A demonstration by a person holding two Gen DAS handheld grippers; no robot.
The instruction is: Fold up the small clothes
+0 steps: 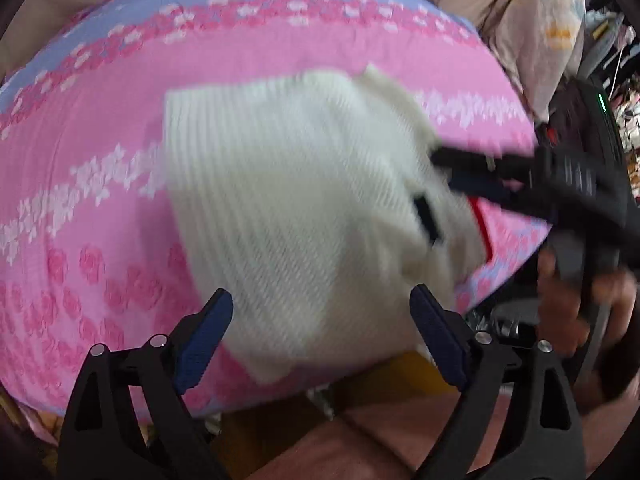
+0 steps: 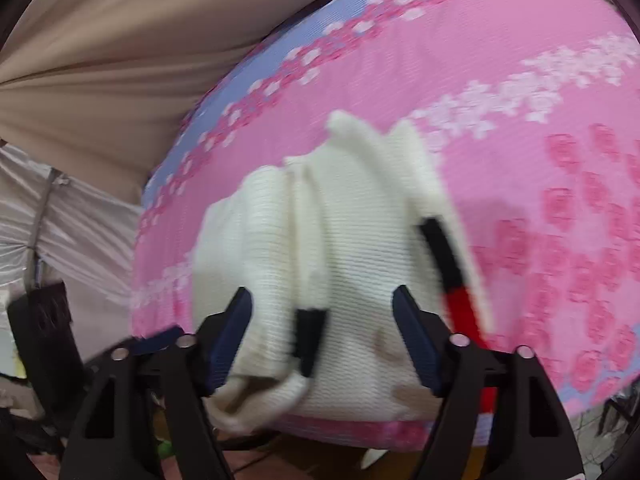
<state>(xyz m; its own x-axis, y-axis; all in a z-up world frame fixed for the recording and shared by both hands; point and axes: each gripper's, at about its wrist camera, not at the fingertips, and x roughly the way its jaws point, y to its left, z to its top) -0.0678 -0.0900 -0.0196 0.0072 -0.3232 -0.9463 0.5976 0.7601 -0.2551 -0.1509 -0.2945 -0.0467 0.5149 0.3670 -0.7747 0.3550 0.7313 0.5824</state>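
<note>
A white ribbed knit garment (image 1: 280, 184) with black and red trim lies folded on a pink flowered blanket (image 1: 80, 184). My left gripper (image 1: 320, 300) hangs above the garment's near edge, open, its blue pads well apart and touching nothing. In the same view my right gripper (image 1: 456, 172) reaches in from the right over the garment's trimmed side. In the right wrist view, my right gripper (image 2: 322, 300) stands open over the near part of the garment (image 2: 352, 240), where a black cuff (image 2: 308, 340) shows between the fingers; the pads do not press on it.
The blanket (image 2: 520, 40) has a lilac border and ends close below both grippers. Beige fabric (image 2: 100, 60) hangs beyond its far edge. A person's hand (image 1: 560, 280) holds the right gripper. A dark box (image 2: 40, 340) stands on the left, clutter (image 1: 624, 120) at the far right.
</note>
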